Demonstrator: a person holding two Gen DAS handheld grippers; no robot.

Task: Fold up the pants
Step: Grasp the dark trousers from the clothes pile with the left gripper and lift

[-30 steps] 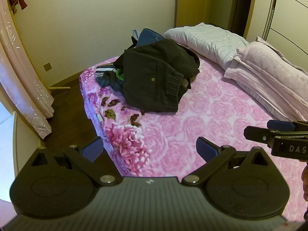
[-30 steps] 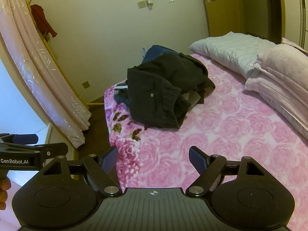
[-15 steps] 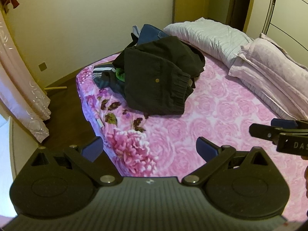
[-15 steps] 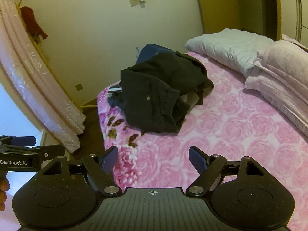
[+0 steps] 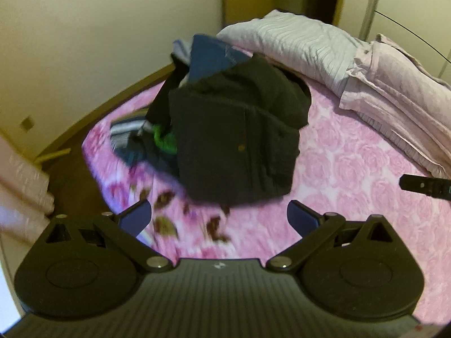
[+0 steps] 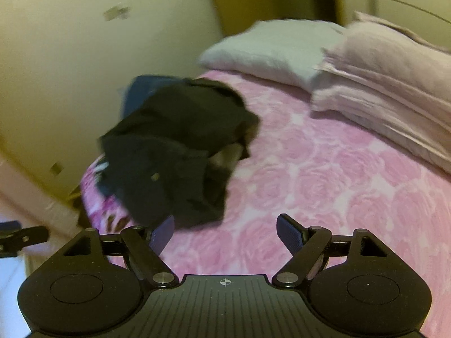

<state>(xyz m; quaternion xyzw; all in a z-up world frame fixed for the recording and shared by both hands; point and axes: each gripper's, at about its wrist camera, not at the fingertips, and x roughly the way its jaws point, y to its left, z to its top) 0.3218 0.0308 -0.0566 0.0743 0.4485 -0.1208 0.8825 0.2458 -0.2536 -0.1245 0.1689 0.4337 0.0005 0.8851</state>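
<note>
A crumpled pair of dark pants (image 5: 236,140) lies heaped on a bed (image 5: 352,174) covered in a pink rose-print spread, seen through the fisheye cameras of two handheld grippers. The left gripper (image 5: 218,219) hovers above the spread with its jaws spread wide and nothing between them; the pants sit just ahead of the gap, their near hem close beyond the blue fingertips (image 5: 135,215). The right gripper (image 6: 224,232) likewise holds its jaws wide apart and empty, with the pants ahead and toward its left jaw, the near edge of the dark cloth just past that fingertip in the blurred right wrist view. A small brass-coloured button (image 5: 241,148) shows on the front of the garment. Tucked behind and to the left of the pants lie other clothes: a blue garment (image 5: 210,53), a bright green piece (image 5: 165,139) and a striped grey item (image 5: 126,128). Farther ahead and toward the right jaw, a pale grey quilt (image 5: 296,45) and a folded lilac blanket (image 5: 394,90) rest along the far side of the bed. The tip of the right gripper juts in at the right edge of the left wrist view.
</note>
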